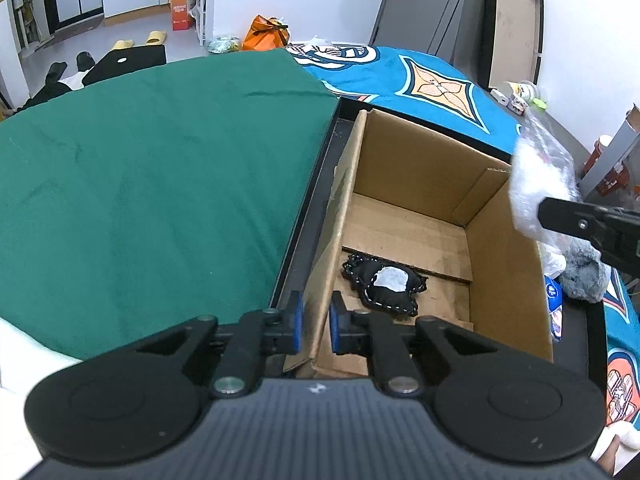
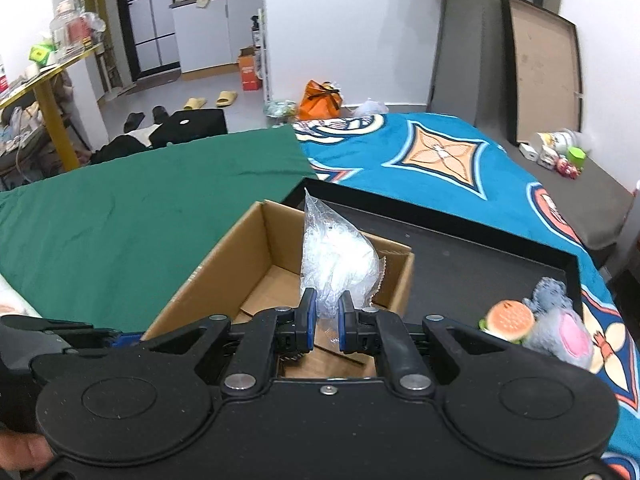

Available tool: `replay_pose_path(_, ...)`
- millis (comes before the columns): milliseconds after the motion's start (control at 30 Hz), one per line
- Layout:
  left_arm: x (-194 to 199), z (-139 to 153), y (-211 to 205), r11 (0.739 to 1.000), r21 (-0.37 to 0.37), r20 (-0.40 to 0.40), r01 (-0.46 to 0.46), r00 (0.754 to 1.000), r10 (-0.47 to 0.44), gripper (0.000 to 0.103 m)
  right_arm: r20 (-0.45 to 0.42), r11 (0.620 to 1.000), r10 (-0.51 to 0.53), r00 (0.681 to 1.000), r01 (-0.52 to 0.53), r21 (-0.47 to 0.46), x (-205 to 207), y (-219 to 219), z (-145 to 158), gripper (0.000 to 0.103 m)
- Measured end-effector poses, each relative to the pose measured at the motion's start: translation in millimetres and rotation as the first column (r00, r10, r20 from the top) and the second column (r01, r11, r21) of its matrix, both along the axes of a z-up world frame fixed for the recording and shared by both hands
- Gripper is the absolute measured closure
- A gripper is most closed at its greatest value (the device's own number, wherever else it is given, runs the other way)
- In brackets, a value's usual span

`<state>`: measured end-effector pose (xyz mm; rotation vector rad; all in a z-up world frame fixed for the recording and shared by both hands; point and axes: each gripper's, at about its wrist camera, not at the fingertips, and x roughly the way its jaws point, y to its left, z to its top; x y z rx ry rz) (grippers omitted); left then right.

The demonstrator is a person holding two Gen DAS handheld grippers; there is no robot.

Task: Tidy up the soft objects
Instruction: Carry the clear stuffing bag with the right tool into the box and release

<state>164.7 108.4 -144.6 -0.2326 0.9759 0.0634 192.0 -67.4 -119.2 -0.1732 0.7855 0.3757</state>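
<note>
One clear crinkly plastic bag of white stuffing [image 2: 338, 258], frame centre, pinched by right gripper [image 2: 326, 320] at lower corner; judged light, slippery, squashy. Left gripper [image 1: 316, 322] clamped on brown cardboard box [image 1: 404, 168] wall.

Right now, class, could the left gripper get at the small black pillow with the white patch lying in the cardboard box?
Probably not yet. The left gripper has its jaws clamped on the wall of the open cardboard box; the small black pillow with the white patch lies uncovered just beyond, so it must let go first.

Grey plush [image 1: 584, 276]: right-mid frame, partly behind right gripper [image 1: 560, 216].
Box [image 2: 224, 280] floor: lower centre, mostly blocked.
</note>
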Motion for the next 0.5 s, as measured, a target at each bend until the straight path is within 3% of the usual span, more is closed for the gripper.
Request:
replay_pose_path(100,0.5,-0.8,2.1,1.0,-0.013,0.001,-0.003,1.0,0.003,0.091,0.013,0.998,0.047,0.999,-0.047,0.034,1.4,9.7,2.8,0.091)
replay_pose_path(167,-0.6,-1.5,3.4,1.0,-0.02,0.002,-0.005,1.0,0.005,0.091,-0.005,0.994,0.089,0.996,-0.089,0.062,2.9,19.8,4.8,0.079)
replay_pose_path(200,-0.8,-1.6,4.0,1.0,-0.023,0.002,-0.007,1.0,0.007,0.091,-0.01,0.995,0.086,0.996,-0.085,0.059,3.9,22.5,5.2,0.067)
replay_pose_path(267,-1.0,-1.7,5.6,1.0,-0.029,0.001,-0.008,1.0,0.008,0.091,0.004,0.996,0.081,0.997,-0.081,0.034,1.7,25.4,5.9,0.059)
replay_pose_path(500,-1.3,0.1,5.5,1.0,-0.027,0.001,-0.009,1.0,0.009,0.091,-0.023,0.999,0.043,0.999,-0.043,0.024,-1.8,9.0,3.9,0.058)
